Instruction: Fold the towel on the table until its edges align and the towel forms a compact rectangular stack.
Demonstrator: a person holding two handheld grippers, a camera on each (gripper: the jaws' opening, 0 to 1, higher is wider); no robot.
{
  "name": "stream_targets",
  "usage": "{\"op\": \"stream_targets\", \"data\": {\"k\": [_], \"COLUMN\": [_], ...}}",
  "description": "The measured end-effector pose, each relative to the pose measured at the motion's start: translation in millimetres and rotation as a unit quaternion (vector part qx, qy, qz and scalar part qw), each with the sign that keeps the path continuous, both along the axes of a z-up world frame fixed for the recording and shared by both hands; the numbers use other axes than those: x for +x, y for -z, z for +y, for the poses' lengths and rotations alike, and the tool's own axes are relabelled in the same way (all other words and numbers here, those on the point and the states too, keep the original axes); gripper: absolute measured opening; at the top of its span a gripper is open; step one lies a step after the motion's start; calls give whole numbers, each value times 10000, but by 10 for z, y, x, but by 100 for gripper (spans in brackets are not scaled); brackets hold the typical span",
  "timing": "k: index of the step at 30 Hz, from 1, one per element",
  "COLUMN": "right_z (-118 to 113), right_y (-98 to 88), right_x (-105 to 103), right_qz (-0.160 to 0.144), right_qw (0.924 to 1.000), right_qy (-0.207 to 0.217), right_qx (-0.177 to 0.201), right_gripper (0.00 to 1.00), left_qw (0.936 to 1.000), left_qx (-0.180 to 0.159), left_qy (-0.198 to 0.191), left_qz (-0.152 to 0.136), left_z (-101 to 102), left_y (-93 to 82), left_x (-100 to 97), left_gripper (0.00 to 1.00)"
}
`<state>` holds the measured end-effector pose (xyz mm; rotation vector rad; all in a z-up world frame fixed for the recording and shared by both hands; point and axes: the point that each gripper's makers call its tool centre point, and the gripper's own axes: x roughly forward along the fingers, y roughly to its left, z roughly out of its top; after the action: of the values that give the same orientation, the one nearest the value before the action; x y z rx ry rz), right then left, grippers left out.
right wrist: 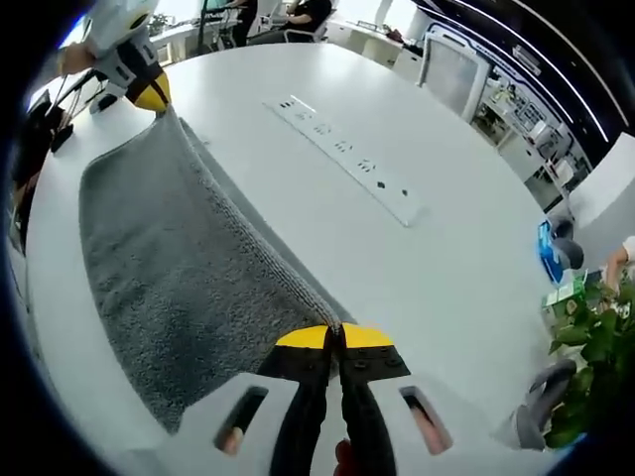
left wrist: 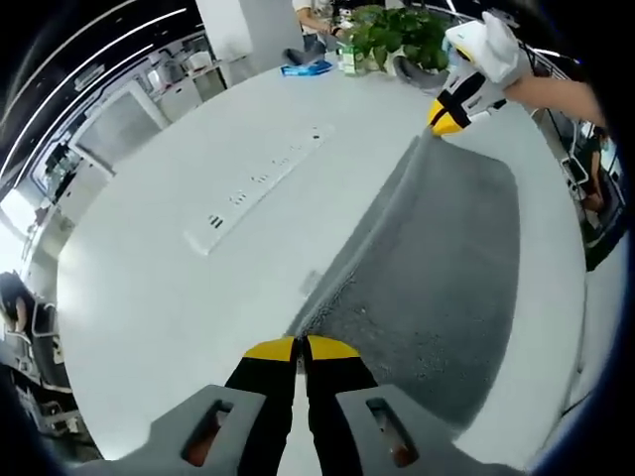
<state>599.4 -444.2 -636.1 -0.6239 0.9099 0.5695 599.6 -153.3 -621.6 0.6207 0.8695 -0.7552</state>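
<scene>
White table [left wrist: 179, 297] carries a grey towel [left wrist: 437, 268]; left tool [left wrist: 302, 348] and right tool [right wrist: 333, 337] each pinch a corner mid-fold, ready to carry that edge across.

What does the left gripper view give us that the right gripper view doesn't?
Left gripper view alone: a blue item at the table's far edge, and a seated person at the left. Right gripper view alone: people seated beyond the table. Both: the grey towel with its raised edge stretched between the shut left gripper and right gripper, the white table, its power strip, a green plant.
</scene>
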Motion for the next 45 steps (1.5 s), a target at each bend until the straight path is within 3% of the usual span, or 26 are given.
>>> {"op": "stream_targets", "data": {"k": [13,18,21,24,28,33,37,40,45], "right_z": [-44,-86,-183,-221,-288,-273,-163,-90,-7], "right_y": [167,86,-5,-115,-194,-220,-247,-173,-39], "right_x": [90,132,125,79,-86,-384,-646,-892,-1170], "right_qz": [80,-99,-267,-335,-360,-307,-268,-170,64], "right_qw": [9991,9985,9982,9964,9949,9928,9895,9894,9875], "right_qy": [394,532,527,761,925,1116,1293,1318,1424], "right_qx": [90,87,-130,143,202,320,587,582,668], "right_gripper": [2,8,1,1,0,0,0,0,0], "left_qw": [9997,9996,9993,9992,9990,9996,9989,9977,9993], "left_qx": [81,6,222,237,-3,-92,-403,-629,-312], "left_qy": [-178,-250,-282,-324,-450,-277,-244,-216,93], "left_qz": [138,148,51,85,79,-65,-30,102,166], "left_z": [63,78,182,275,258,136,-15,-131,-185], "left_y": [175,145,118,79,-42,-148,-160,-104,38], "left_x": [33,39,59,18,-33,-10,20,3,-46], "left_gripper": [3,4,4,4,4,4,3,1,1]}}
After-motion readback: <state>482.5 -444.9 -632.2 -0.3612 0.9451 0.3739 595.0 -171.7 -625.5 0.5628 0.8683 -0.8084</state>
